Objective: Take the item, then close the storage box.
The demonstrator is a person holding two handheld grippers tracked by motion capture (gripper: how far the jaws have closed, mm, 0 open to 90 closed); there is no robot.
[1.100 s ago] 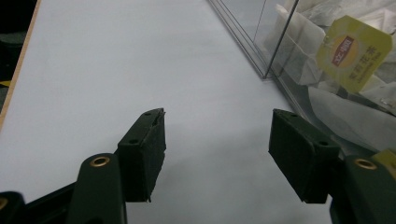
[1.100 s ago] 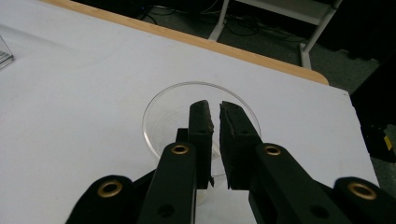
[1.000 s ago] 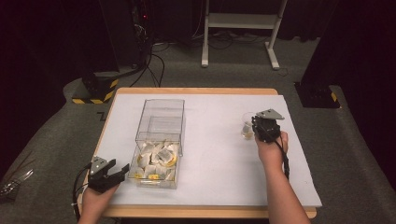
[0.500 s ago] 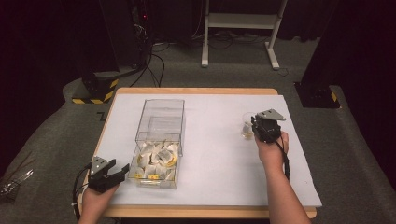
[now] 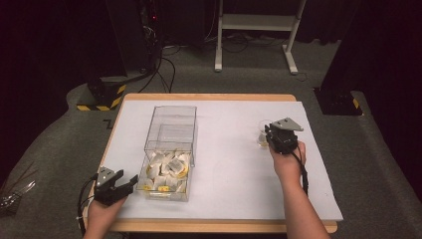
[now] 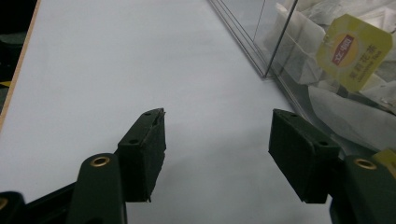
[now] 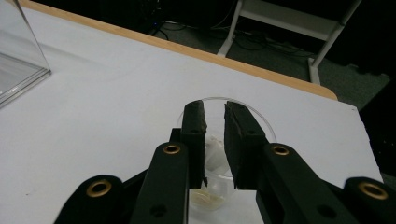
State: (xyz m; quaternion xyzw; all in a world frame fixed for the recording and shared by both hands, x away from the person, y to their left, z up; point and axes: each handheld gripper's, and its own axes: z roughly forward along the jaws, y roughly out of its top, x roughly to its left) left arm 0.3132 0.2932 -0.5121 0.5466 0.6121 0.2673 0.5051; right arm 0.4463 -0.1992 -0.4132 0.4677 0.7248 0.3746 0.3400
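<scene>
**A:** The right gripper point(image 7: 214, 116) hangs over the small clear glass cup point(image 7: 224, 154) near the right edge of the white paper-covered table point(image 5: 229, 149). Its jaws stand narrow, a slim gap between the pads, and have just been opening a little. A white tea bag point(image 7: 214, 156) lies inside the cup, below the tips; nothing is pinched between the pads themselves.

**B:** So it looks like a drop into the cup. To do it well, the person would probably open the jaws a touch more and lift straight up, so the bag's string does not snag a pad and tip the light cup.

**A:** Agreed. The cup is thin, smooth and round-rimmed, so it would likely slide on the paper if knocked. The bag is soft and crumpled, with no stiffness to it.

**B:** And the left gripper point(image 6: 217, 140)?

**A:** It rests at the near left corner, jaws spread wide and empty, just beside the clear hard-walled rectangular plastic box point(image 5: 169, 149). The box has flat, glossy walls; its near half holds a heap of paper tea bags with yellow square tags point(image 6: 354, 49), its far half looks empty.

**B:** Then the supply is well apart from the cup, with bare table between them. The left gripper could steady the box for the next pick.
</scene>
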